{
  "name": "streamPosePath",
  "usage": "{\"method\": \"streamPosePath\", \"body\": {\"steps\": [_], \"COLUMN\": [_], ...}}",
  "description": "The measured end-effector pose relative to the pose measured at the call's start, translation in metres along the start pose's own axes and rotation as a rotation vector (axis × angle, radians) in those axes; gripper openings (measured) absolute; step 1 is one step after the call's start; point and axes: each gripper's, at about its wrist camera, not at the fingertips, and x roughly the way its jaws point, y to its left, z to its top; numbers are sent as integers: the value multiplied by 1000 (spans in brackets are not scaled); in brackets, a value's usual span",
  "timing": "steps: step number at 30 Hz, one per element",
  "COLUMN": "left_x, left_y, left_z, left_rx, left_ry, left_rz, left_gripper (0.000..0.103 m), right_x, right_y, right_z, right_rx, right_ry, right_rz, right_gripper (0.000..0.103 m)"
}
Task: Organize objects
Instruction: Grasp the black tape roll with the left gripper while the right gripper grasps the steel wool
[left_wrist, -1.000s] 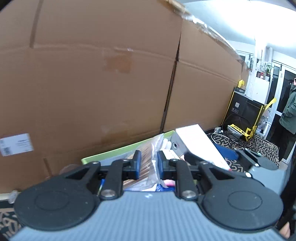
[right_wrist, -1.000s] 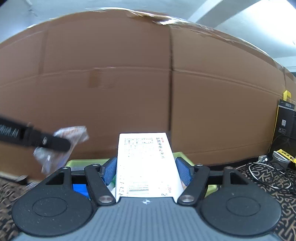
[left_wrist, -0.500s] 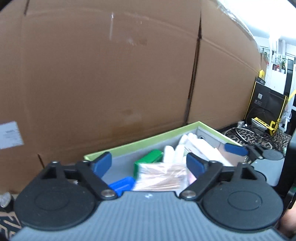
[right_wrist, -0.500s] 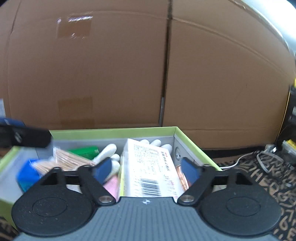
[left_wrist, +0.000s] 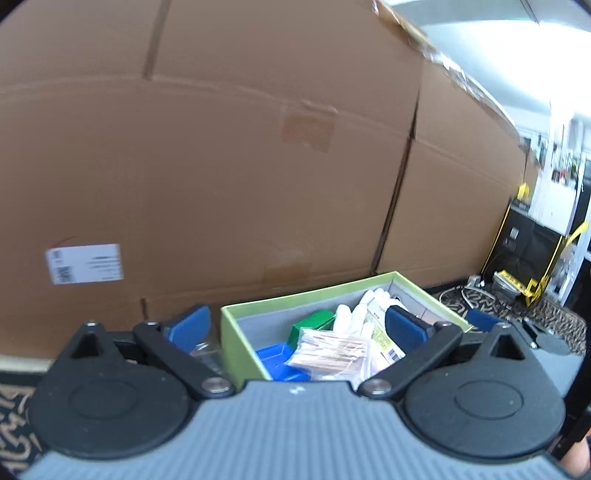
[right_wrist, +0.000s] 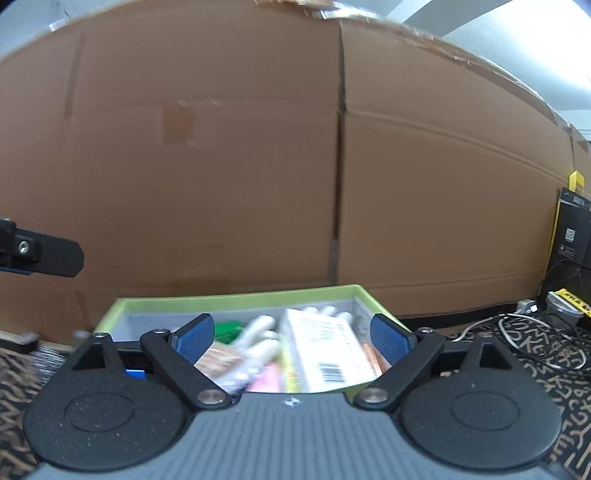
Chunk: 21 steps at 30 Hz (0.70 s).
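A green-rimmed box (left_wrist: 303, 297) with a grey inside stands against the cardboard wall; it also shows in the right wrist view (right_wrist: 229, 300). In it lie a clear bag of brown sticks (left_wrist: 328, 356), a green box (left_wrist: 308, 326), a blue item (left_wrist: 275, 360), white gloves (left_wrist: 354, 314) and a white printed carton (right_wrist: 325, 349). My left gripper (left_wrist: 295, 328) is open and empty above the box's near left edge. My right gripper (right_wrist: 291, 334) is open and empty above the carton.
Large cardboard boxes (left_wrist: 258, 166) form a wall right behind the green-rimmed box. A patterned mat (right_wrist: 546, 354) with loose cables (right_wrist: 535, 328) lies to the right. Black and yellow equipment (left_wrist: 524, 251) stands at far right. The left gripper's finger (right_wrist: 40, 251) shows at the right view's left edge.
The left gripper let go of the bag of sticks and the right let go of the white carton; both now lie in the box. Both grippers opened and drew back.
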Motion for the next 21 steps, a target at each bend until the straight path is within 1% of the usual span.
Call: {"method": "streamPosePath", "body": {"steps": [5,8,11,12,15,18,20,21], "left_x": [-35,-52,-63,-70,-76,-80,-81,-81], "left_y": [19,35,52,59,82,103,117,122], "left_z": [-13,-29,-46,-52,-69,-86,-93,-94], "left_rx": [-1,-21,-59,-73,-118,-147,-165,-177], "left_ry": [32,44,67,76,105,127,137,139], "left_rz": [84,117,144,152,173,210,228,233], "left_gripper": [103,103,103,103,103,103,103,103], "right_x": [-34,-48,-55,-56,-54,-51,-47,-45], "right_y": [29,47,68,75,95,115,129,135], "right_z": [-4,-12,-26,-31,-45,-53,-53,-53], "right_rx": [-10,-9,-23,-33,-58,-94,-122,-134], "right_ry": [-42,-37,-5,9,66,104,109,112], "right_rz": [85,140,189,204,247,291,314,324], "right_gripper": [94,94,94,94,94,89,84,83]}}
